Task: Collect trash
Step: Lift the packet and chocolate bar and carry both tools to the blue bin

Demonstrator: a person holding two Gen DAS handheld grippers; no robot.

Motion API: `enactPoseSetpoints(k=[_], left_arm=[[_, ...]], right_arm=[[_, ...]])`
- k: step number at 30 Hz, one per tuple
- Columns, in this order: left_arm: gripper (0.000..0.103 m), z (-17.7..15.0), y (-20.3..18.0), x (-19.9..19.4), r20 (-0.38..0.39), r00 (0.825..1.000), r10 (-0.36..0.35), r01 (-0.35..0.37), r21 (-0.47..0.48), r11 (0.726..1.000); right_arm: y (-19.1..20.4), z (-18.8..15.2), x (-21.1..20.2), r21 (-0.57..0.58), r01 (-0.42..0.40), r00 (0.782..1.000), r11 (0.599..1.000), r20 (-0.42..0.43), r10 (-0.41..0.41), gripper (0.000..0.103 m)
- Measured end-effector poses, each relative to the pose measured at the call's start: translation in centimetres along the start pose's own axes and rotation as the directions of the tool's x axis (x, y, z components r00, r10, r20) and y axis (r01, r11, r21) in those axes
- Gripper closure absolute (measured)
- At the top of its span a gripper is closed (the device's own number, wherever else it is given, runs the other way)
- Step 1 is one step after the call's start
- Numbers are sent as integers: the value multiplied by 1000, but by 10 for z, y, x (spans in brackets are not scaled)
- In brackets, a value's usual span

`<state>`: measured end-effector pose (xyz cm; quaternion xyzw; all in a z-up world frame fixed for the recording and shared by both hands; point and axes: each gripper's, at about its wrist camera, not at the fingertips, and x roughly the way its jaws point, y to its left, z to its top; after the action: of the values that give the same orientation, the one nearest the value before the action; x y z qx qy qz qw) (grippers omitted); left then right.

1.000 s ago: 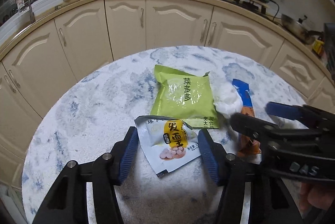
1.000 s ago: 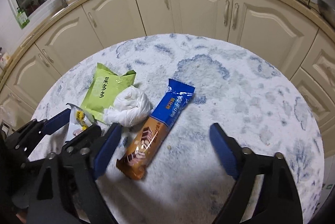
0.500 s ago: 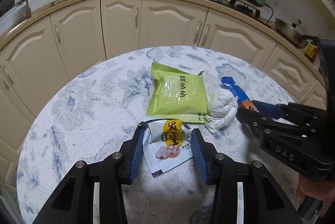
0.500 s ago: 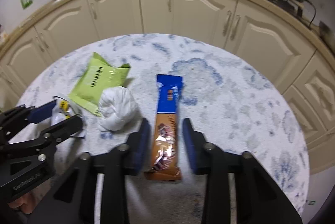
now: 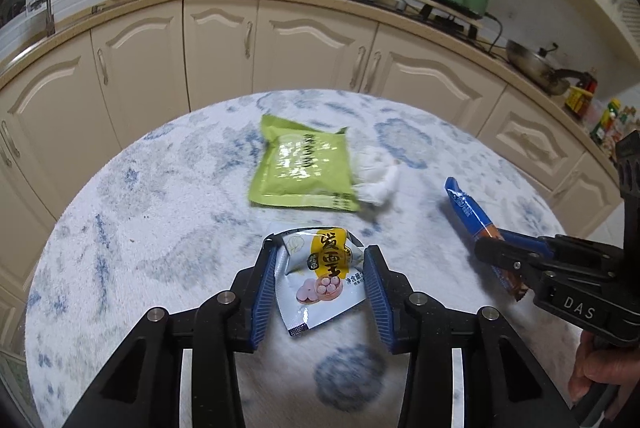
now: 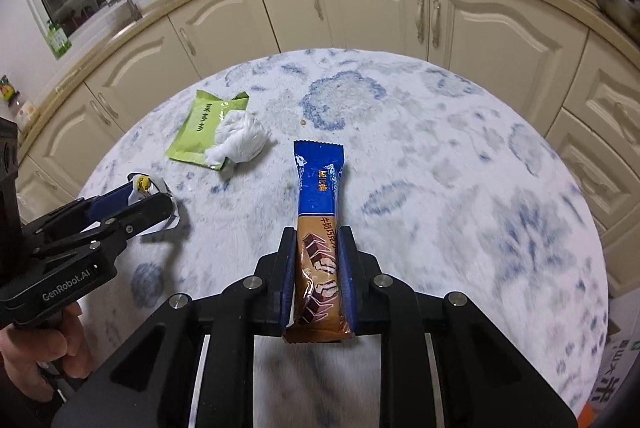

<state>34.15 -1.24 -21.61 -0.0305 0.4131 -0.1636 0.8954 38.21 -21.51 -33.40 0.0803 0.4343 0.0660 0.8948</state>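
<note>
The green packet (image 5: 303, 168) is smeared by motion in the left wrist view — its lettering unreadable. The crumpled tissue (image 5: 376, 175) there is half hidden behind it. The right tongs (image 5: 494, 248) cover the chocolate bar wrapper (image 5: 468, 206) at its brown end. The tabletop (image 6: 500, 212) blurs toward the right rim.

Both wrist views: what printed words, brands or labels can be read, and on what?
"DAS": on the right gripper body, left wrist view.
"GenRobot.AI": on the left gripper body, right wrist view.
"发面王": yellow panel of the white packet in the left jaws; its smaller print is unreadable.
Blue and brown chocolate bar wrapper in the right jaws: lettering too distorted to read.
Green packet: characters blurred by glare.
</note>
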Motion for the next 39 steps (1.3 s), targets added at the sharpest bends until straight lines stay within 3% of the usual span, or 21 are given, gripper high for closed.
enactPoseSetpoints(k=[12, 26, 32, 39], left_arm=[[65, -10, -55, -71, 96, 995, -30, 23, 70, 997], [64, -11, -142, -142, 197, 971, -139, 98, 207, 974], [64, -14, -195, -157, 204, 957, -206, 143, 288, 947], [64, -16, -263, -147, 166, 938, -306, 224, 383, 896]], right_arm=[[-13, -17, -78, 39, -15, 993, 999, 115, 10, 83], [-51, -42, -193, 89, 13, 954, 996, 298, -39, 83], [-81, -62, -230, 149, 45, 932, 988, 350, -95, 83], [-131, -93, -271, 246, 105, 906, 964, 375, -195, 83]])
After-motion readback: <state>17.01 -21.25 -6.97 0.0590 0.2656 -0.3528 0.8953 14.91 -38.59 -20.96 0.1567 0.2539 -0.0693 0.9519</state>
